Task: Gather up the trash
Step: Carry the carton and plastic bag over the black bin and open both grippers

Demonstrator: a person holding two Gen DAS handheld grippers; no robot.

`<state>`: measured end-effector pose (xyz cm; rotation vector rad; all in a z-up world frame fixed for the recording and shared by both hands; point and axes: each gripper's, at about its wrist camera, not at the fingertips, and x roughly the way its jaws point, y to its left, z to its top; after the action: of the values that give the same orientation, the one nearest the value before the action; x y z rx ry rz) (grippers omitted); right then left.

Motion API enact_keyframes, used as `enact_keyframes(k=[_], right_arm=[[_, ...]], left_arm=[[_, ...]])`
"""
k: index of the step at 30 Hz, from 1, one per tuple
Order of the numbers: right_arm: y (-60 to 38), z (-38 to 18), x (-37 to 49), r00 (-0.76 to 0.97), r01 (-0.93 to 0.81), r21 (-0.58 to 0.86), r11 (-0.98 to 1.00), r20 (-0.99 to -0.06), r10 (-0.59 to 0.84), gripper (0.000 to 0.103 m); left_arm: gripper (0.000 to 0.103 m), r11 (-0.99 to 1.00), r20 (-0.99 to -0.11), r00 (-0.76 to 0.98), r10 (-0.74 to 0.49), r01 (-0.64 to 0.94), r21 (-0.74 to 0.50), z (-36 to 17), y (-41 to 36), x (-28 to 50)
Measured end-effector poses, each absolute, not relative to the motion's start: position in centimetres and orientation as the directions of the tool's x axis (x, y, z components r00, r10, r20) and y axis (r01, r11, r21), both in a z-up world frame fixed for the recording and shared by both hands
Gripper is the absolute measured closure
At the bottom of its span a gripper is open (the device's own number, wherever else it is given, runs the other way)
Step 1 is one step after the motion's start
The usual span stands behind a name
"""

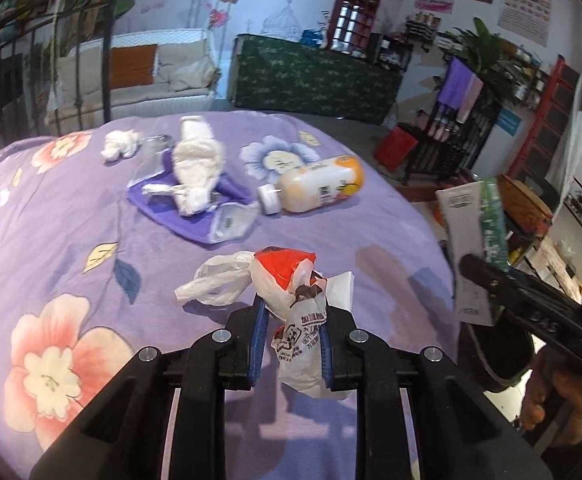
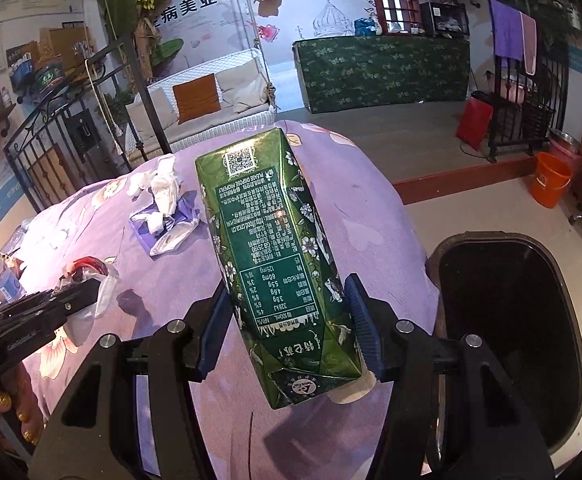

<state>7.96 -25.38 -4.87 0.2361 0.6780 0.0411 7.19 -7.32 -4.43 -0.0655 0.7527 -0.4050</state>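
With the left claw [image 1: 293,334] pinching a crumpled bag [image 1: 291,292] above the bed's [image 1: 71,208] near edge and the right claw [image 2: 287,312] clamping a green carton [image 2: 279,248], both needed carrying squarely over the black bin [image 2: 507,320] before letting go.

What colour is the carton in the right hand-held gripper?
Dark green carton with white flower print and white text; clearest in the right wrist view.

glossy green carton [image 2: 287,256], crinkled plastic bag [image 1: 291,292], matt floral cloth bedspread [image 1: 71,216].
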Motion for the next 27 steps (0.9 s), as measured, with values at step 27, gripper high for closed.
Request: enact_keyframes(k=[27], right_arm=[[-42.3,-14.8,5.7,0.550,0.516,0.335,0.789,-0.835,-0.005,0.047]], left_arm=[[0.082,0.713,-0.586,0.532,-0.611,0.691,-0.115,-3.1,-20.7,3.5]])
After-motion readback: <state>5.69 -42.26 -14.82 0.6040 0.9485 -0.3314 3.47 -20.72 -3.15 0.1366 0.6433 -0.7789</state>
